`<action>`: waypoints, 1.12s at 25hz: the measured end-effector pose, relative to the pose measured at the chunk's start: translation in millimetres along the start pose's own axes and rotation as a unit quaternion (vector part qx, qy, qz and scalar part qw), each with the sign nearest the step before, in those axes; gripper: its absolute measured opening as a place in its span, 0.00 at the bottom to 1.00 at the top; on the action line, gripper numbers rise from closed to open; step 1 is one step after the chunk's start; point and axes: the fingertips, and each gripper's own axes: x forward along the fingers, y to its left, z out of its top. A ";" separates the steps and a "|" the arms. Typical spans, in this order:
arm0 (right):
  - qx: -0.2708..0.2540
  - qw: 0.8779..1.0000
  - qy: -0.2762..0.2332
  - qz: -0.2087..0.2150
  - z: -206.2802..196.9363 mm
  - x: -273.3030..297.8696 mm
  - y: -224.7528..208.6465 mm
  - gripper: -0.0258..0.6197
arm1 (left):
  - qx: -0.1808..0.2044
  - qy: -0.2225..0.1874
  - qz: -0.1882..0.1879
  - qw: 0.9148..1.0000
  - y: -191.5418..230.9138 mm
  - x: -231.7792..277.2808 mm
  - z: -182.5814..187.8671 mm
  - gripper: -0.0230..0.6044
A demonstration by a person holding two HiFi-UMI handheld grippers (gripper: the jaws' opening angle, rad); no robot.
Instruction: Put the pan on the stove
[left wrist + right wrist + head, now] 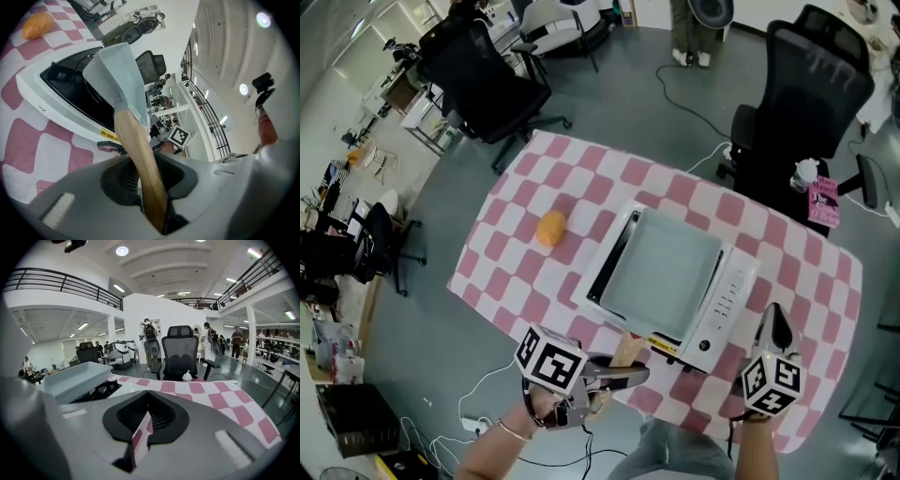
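Note:
A square pale grey pan (661,272) with a wooden handle (623,354) hangs over the white stove (727,302) at the table's near side. My left gripper (614,375) is shut on the handle (138,159). In the left gripper view the pan (115,77) is lifted a little over the stove's black top (70,82). I cannot tell whether it touches the stove. The right gripper (773,328) hovers at the stove's right end, jaws together on nothing. Its own view shows the pan (75,376) to the left, tilted over the stove (96,391).
An orange roundish thing (550,228) lies on the pink checked tablecloth (525,281), left of the stove. A black office chair (806,84) stands at the far right edge, with a small bottle (806,173) by it. Cables run over the floor.

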 end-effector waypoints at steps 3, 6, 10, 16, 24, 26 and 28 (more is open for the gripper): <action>0.000 1.000 0.002 0.002 -1.8 1.8 2.4 0.05 | 0.005 0.005 0.008 1.000 3.9 -0.2 -0.2 0.17; 0.000 1.000 0.004 0.003 -3.2 2.7 4.6 0.05 | 0.006 0.009 0.010 1.000 6.7 -0.5 -1.7 0.17; -0.001 1.000 0.005 0.004 -3.6 4.1 6.4 0.05 | -0.002 0.006 0.000 1.000 6.5 0.1 -1.7 0.17; 0.001 1.000 0.009 0.006 -6.8 6.8 10.3 0.06 | -0.007 0.002 -0.004 1.000 10.3 -1.0 -0.3 0.17; 0.001 1.000 0.014 0.010 -9.9 8.2 14.0 0.05 | -0.011 -0.001 -0.006 1.000 14.2 -0.7 0.0 0.16; 0.000 1.000 0.015 0.010 -10.6 8.7 14.3 0.05 | -0.010 -0.001 -0.005 1.000 15.9 -1.4 0.6 0.16; 0.000 1.000 0.015 0.010 -11.0 8.8 15.0 0.06 | -0.009 -0.001 -0.005 1.000 16.9 -2.2 0.7 0.16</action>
